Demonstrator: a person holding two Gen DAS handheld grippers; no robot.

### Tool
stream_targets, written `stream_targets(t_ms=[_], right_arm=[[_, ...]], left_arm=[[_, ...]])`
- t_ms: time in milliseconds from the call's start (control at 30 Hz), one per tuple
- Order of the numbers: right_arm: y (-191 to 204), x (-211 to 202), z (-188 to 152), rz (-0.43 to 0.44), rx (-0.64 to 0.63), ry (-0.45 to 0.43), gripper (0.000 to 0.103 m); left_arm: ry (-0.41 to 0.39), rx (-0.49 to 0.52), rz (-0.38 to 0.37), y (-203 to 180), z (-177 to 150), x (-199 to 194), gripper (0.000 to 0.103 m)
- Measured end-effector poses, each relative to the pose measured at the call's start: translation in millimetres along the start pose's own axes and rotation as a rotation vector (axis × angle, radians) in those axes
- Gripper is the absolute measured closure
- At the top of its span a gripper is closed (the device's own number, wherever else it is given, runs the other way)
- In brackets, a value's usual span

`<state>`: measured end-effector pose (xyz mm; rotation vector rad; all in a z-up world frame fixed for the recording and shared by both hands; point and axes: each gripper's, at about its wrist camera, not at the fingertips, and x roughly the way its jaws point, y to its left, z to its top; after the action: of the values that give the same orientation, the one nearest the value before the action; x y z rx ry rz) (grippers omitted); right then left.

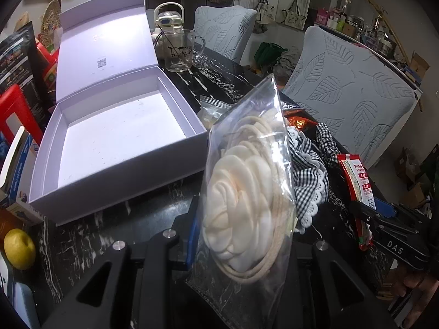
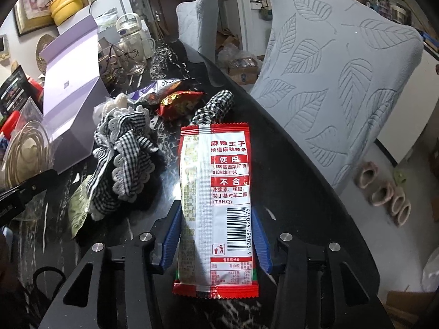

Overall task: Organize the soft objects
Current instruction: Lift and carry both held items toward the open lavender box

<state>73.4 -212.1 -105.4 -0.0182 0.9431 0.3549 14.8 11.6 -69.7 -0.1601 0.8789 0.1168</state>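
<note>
My left gripper [image 1: 241,235] is shut on a clear plastic bag [image 1: 247,186] that holds a cream fabric flower and a coil of cord. The bag stands upright in front of the camera, just right of the open lavender box [image 1: 115,148]. Its far finger is hidden behind the bag. My right gripper [image 2: 216,241] has its blue pads [image 2: 171,241] against both long edges of a red and white snack packet [image 2: 219,170], which points away from the camera. In the left wrist view the right gripper [image 1: 362,213] holds that packet [image 1: 355,175] at the table's right side.
A black-and-white gingham cloth with lace trim [image 2: 120,164] lies between the two grippers, with red snack wrappers [image 2: 181,102] behind it. A glass mug [image 1: 179,50] and a bottle stand beyond the box. A yellow fruit [image 1: 19,249] lies at the left. Padded chairs [image 2: 337,87] flank the table's curved right edge.
</note>
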Motion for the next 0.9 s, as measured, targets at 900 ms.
stream_targets(t_ms=[900], right_arm=[[83.8, -47.4, -22.2, 0.199, -0.271, -0.06, 0.056]], left_arm=[[-0.083, -0.129, 0.112, 37.9, -54.2, -72.8, 0.076]])
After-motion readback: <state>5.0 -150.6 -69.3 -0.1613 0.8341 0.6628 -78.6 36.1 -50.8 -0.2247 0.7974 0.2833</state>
